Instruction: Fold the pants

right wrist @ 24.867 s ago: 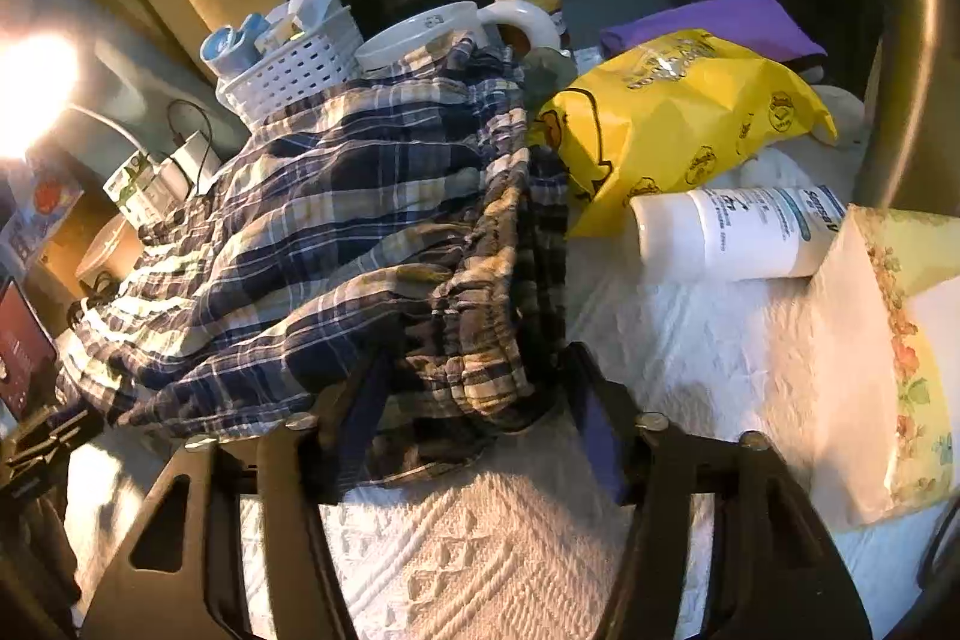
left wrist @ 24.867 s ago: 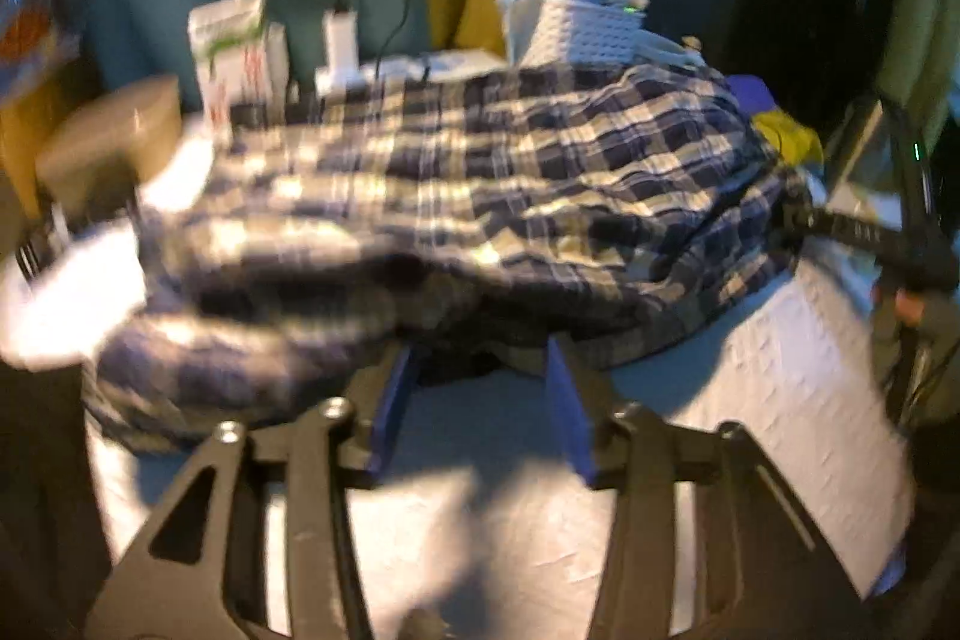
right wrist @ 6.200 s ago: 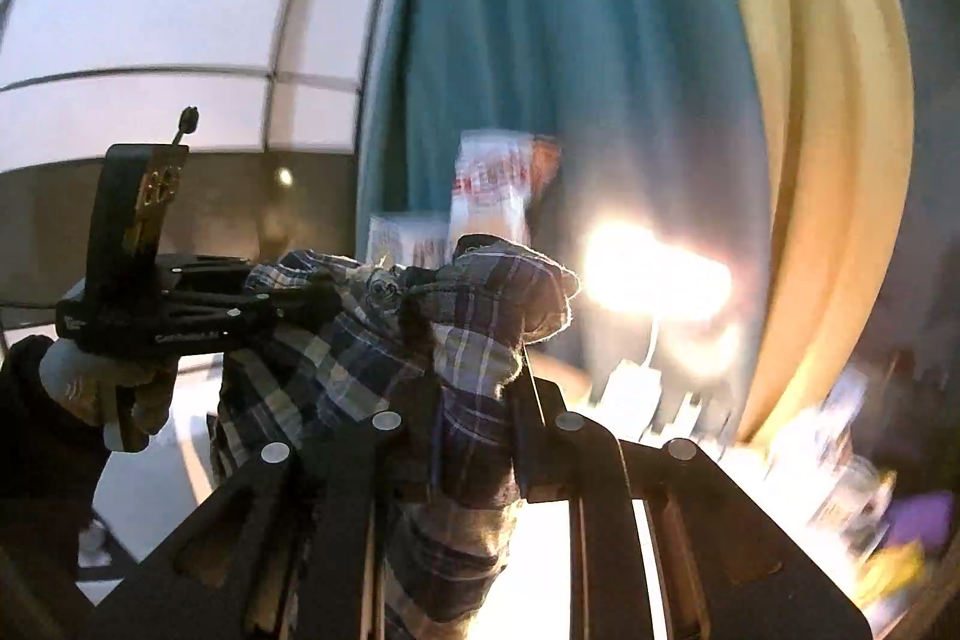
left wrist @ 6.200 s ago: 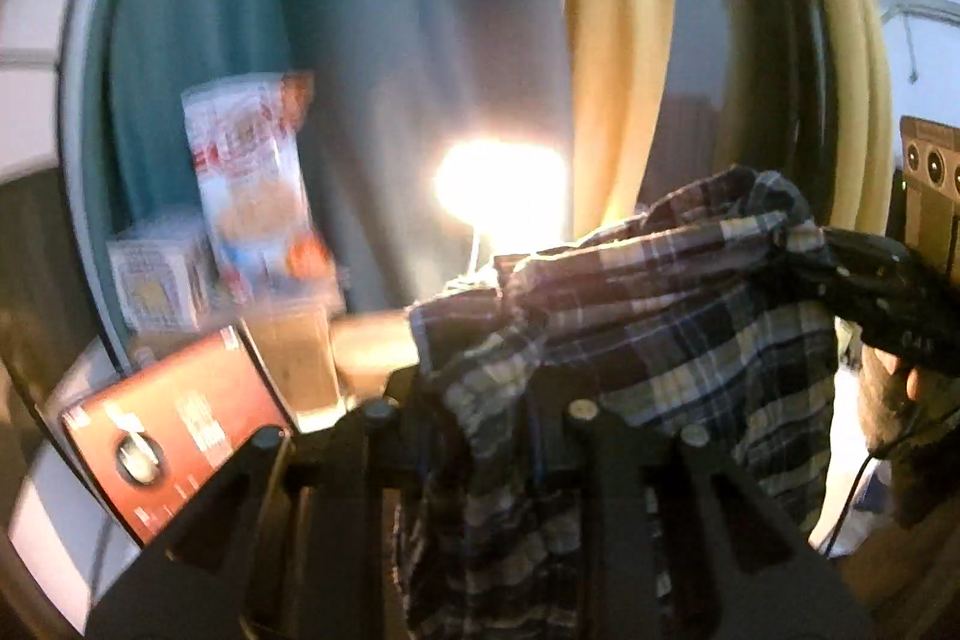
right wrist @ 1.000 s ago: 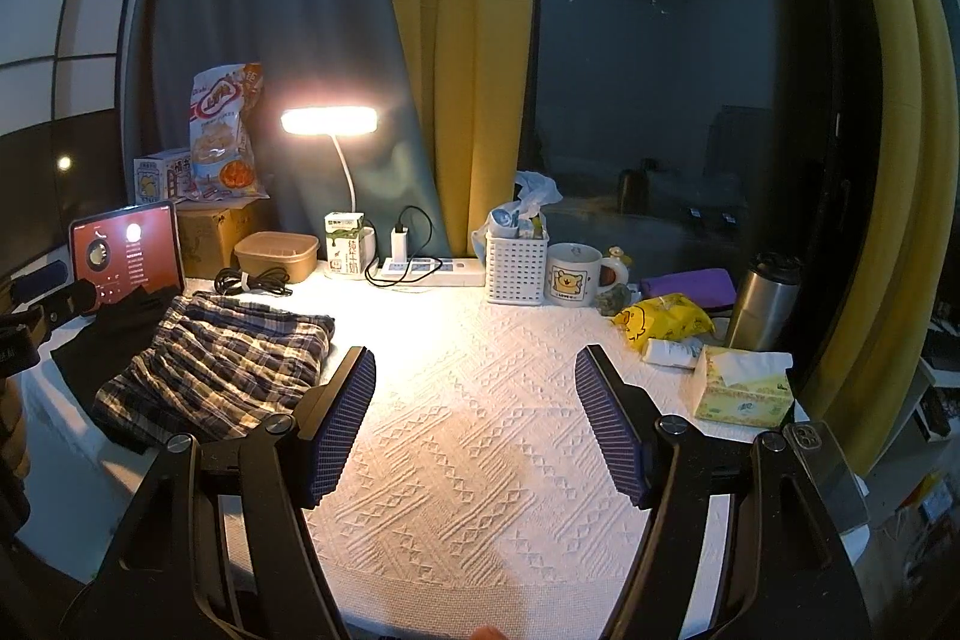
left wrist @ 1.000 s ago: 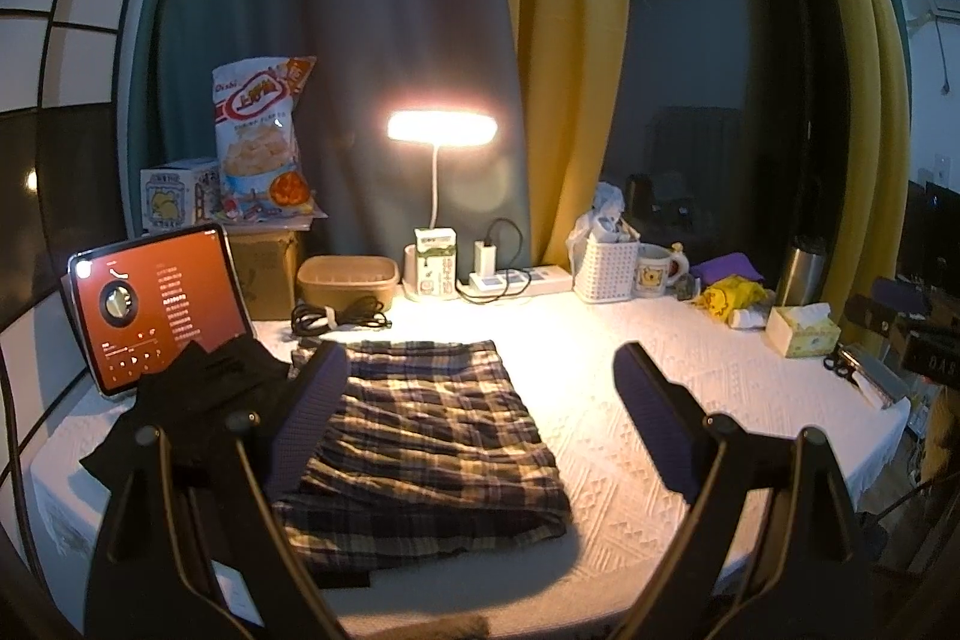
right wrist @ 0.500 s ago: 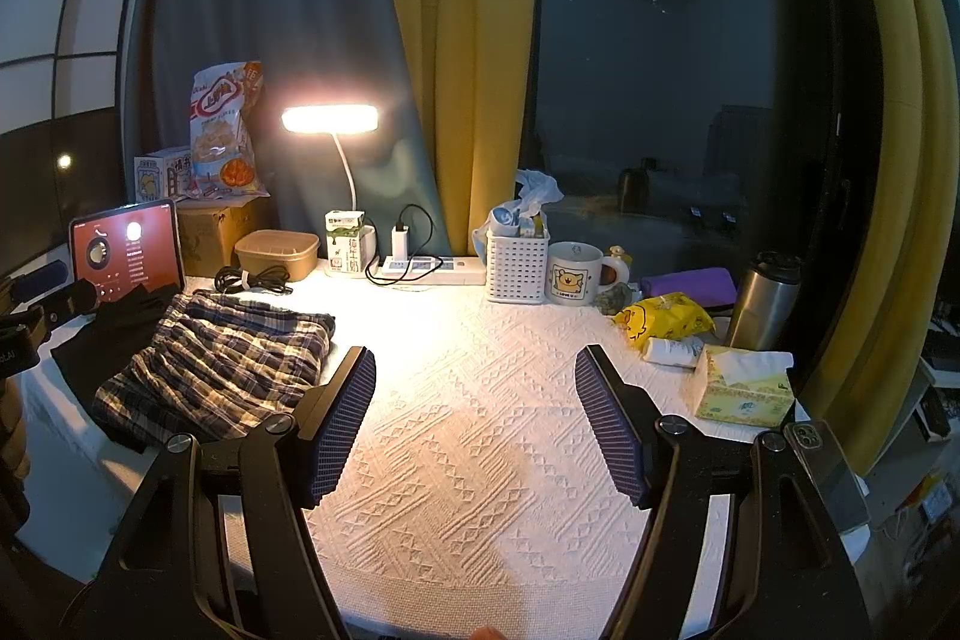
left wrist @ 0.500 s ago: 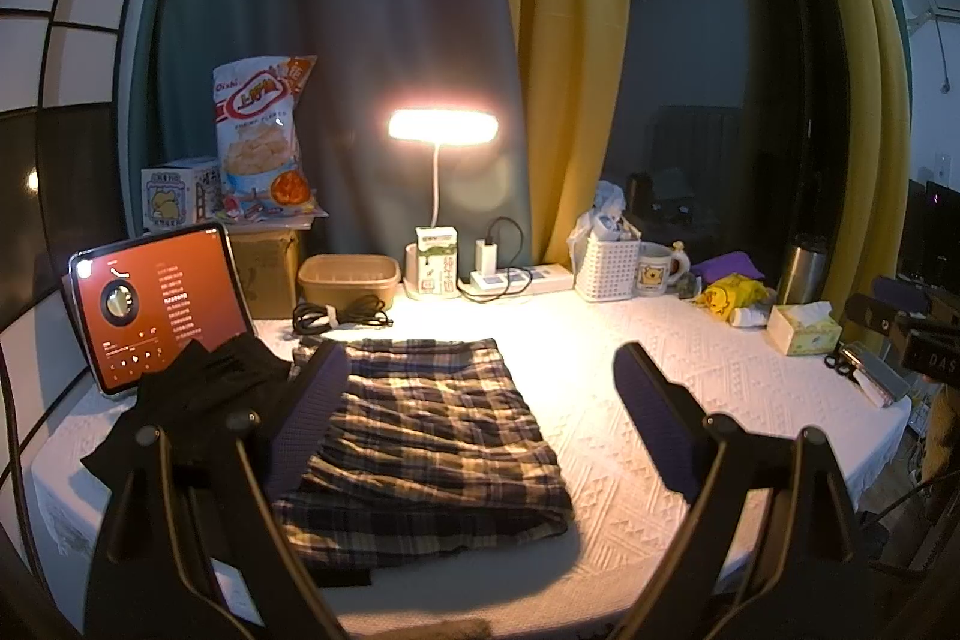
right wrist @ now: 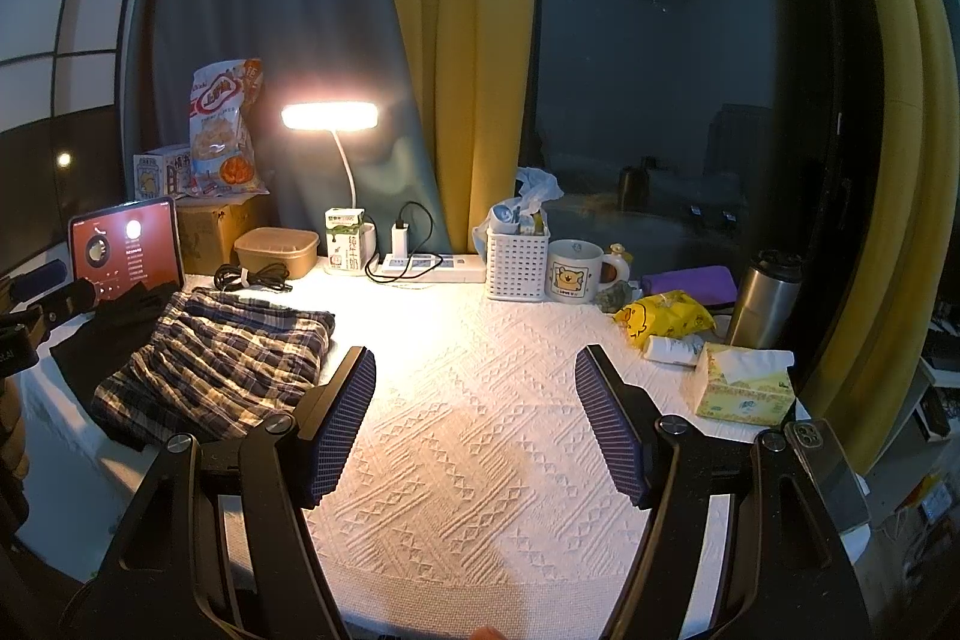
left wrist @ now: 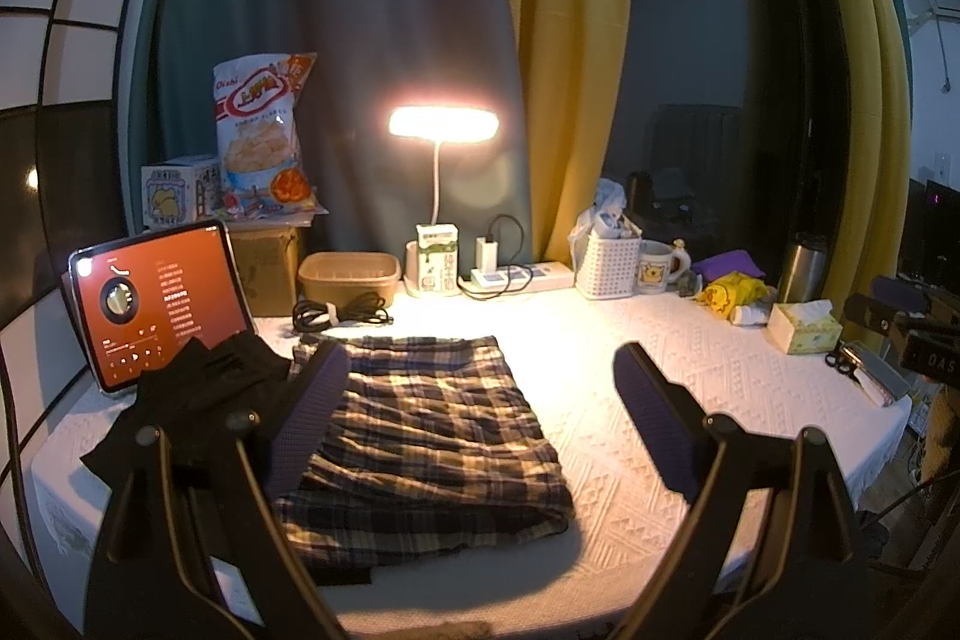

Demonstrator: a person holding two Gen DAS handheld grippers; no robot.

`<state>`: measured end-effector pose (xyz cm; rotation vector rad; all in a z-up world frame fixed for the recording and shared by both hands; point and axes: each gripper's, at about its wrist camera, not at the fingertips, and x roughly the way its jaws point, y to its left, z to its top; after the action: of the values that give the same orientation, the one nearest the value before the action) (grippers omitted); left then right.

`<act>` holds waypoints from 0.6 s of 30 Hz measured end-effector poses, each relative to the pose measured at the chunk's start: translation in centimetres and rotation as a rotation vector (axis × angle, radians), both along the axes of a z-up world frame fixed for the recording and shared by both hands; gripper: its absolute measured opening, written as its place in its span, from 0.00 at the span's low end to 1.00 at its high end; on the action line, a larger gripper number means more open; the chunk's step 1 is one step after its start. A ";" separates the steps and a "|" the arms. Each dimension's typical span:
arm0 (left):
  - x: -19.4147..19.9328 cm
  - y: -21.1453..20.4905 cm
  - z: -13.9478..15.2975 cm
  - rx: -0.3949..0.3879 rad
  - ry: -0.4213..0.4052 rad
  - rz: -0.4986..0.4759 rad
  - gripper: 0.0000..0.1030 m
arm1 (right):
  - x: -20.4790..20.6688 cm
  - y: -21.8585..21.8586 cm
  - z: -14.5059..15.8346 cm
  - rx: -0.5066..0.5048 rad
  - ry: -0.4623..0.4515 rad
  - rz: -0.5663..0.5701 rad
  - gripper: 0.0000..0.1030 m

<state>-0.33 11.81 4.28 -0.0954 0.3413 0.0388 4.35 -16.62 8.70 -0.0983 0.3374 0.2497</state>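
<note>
— Lying folded into a flat rectangle at about 9 o'clock on the table (right wrist: 480,436), those plaid pants (left wrist: 432,436); placed off to that side, probably to leave the middle free.

— Resting partly on a black garment (left wrist: 180,400), or just beside it?

— Overlapping its edge, judging from the left wrist view; hard to say how much sits underneath.

— And the left gripper (left wrist: 480,418)?

— Spread wide, holding nothing, hanging above and in front of the pants with 1 blue pad over the near left corner. Same for the right gripper (right wrist: 474,418): wide apart, empty, aimed at bare tablecloth toward 12 o'clock, well apart from the pants.

— Looks finished, then?

— Likely so: no loose leg or waistband sticking out, neither tool touching cloth.

— Counting the rest?

— 1 lamp (right wrist: 330,117) lit at 12 o'clock, 1 tablet (left wrist: 159,304) propped at 10 o'clock, 1 white basket (right wrist: 517,263), 1 mug (right wrist: 575,272), 1 steel flask (right wrist: 768,298), 1 tissue box (right wrist: 744,388) at 2 o'clock, 1 chip bag (left wrist: 261,130) on 1 cardboard box (left wrist: 264,268). Pushed to the back and sides, presumably keeping folding room.
</note>
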 end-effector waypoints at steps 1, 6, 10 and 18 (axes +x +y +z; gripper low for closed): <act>0.0 0.0 0.0 -0.001 0.000 0.000 0.88 | 0.0 0.0 0.0 0.000 0.000 -0.001 0.70; 0.0 0.2 -0.1 -0.001 0.000 -0.002 0.88 | 0.0 0.0 -0.1 0.000 0.001 -0.002 0.70; 0.0 0.2 -0.1 -0.001 0.001 -0.003 0.88 | 0.0 0.0 -0.1 0.000 0.001 -0.001 0.70; -0.1 0.1 -0.1 0.000 0.000 0.000 0.88 | 0.0 0.0 -0.1 0.000 0.001 -0.001 0.70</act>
<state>-0.40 11.92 4.14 -0.0958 0.3417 0.0384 4.36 -16.57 8.65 -0.0982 0.3382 0.2492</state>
